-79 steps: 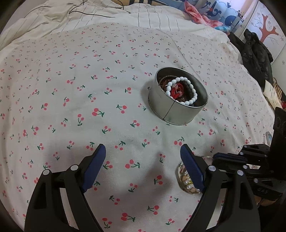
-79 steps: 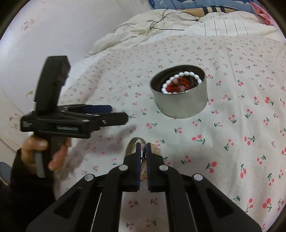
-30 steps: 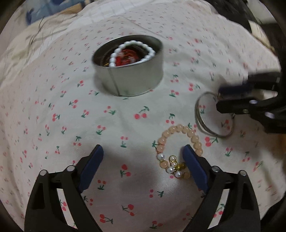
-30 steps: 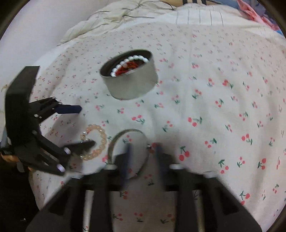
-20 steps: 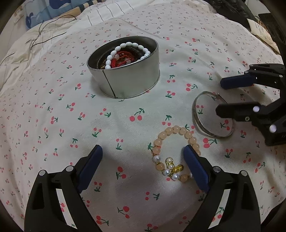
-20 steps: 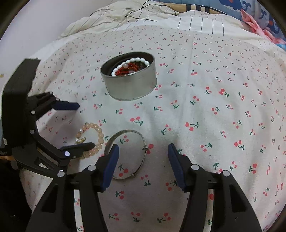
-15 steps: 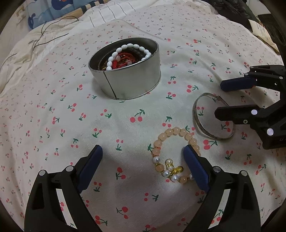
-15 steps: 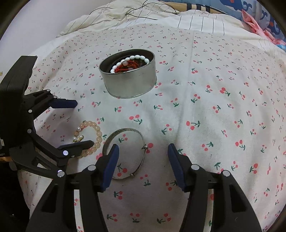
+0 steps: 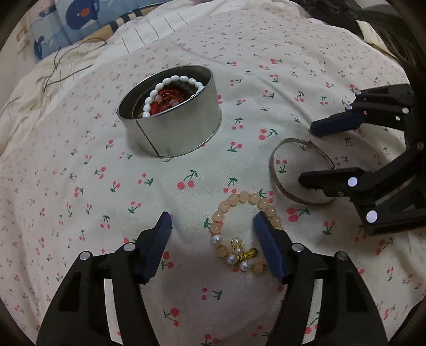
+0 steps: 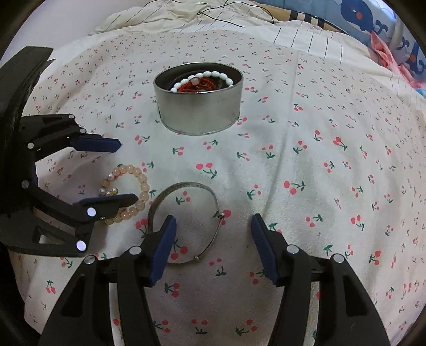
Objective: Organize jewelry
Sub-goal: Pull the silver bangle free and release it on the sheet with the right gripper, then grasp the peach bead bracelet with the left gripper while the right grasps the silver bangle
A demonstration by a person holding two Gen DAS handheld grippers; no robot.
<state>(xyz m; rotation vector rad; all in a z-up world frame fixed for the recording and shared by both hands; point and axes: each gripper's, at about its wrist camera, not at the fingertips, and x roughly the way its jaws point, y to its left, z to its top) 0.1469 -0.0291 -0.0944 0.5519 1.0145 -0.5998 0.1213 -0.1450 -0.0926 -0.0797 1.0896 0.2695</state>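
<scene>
A peach bead bracelet (image 9: pixel 239 198) with small pearls and a gold charm lies flat on the cherry-print sheet. My left gripper (image 9: pixel 212 223) stands over it with its jaws closing. The bracelet is between the fingers, and the right finger covers its right edge. A thin silver bangle (image 10: pixel 186 184) lies beside it under my open right gripper (image 10: pixel 213 222), whose left finger overlaps its rim. Farther back stands a round metal tin (image 10: pixel 198 111) holding a white bead bracelet (image 10: pixel 213 74) and red jewelry. Each view shows the other gripper: the right gripper (image 9: pixel 308 155) and the left gripper (image 10: pixel 123 171).
The cherry-print sheet (image 10: pixel 319 159) covers a soft, slightly domed bed. Striped bedding with thin black cables (image 10: pixel 213 8) lies behind the tin. A blue whale-print cloth (image 10: pixel 372 18) and dark clothing (image 9: pixel 346 16) sit at the far edges.
My right gripper, shut on the silver bangle earlier, has opened and the bangle lies on the sheet. The left jaws have narrowed around the peach bracelet in the last half second.
</scene>
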